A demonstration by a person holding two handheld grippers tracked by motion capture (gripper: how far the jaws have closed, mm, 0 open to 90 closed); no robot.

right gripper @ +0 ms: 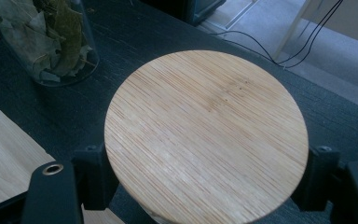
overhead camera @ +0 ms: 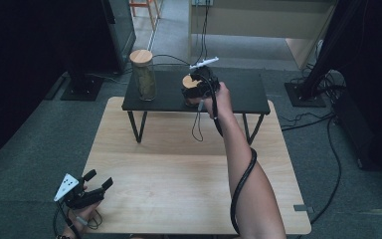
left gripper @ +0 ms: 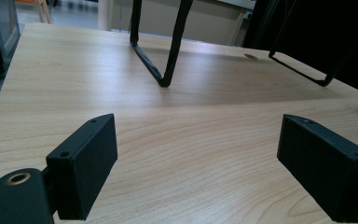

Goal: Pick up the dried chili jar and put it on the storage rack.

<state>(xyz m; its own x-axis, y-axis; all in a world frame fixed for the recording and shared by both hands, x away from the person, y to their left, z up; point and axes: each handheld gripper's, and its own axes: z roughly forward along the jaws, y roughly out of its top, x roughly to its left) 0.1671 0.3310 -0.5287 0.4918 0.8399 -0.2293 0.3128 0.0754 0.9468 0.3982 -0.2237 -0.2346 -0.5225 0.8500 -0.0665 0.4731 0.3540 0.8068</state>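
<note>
We see a wooden table [overhead camera: 179, 174] in the middle of the scene, standing on a grey carpet floor [overhead camera: 25, 164]. On the far half of this table stands a low black shelf [overhead camera: 238, 92] with thin metal legs [left gripper: 168, 56], and its top is dark and a little rough.

On the left part of the shelf we find a tall glass jar [overhead camera: 143, 75] with a round wooden lid, and inside it are dry green leaves [right gripper: 46, 37]. This jar stands upright and nothing touches it.

Near the middle of the shelf is a second jar with a bamboo lid [right gripper: 205, 135]. The lid is round and flat, and it lies level. In the right gripper view it sits between the two black jaws, one jaw touching each side of its rim. So the right tongs [overhead camera: 195, 89] are closed on this lid and grip it. The right arm reaches far over the table to the shelf, and a black cable [overhead camera: 241, 184] runs along the forearm. The jar with leaves is to the left of this lid, near it but apart.

The left tongs [overhead camera: 99, 181] rest at the near left corner of the table, held in the left hand. Their jaws stand wide apart and hold nothing; between them we see the bare wood.
</note>
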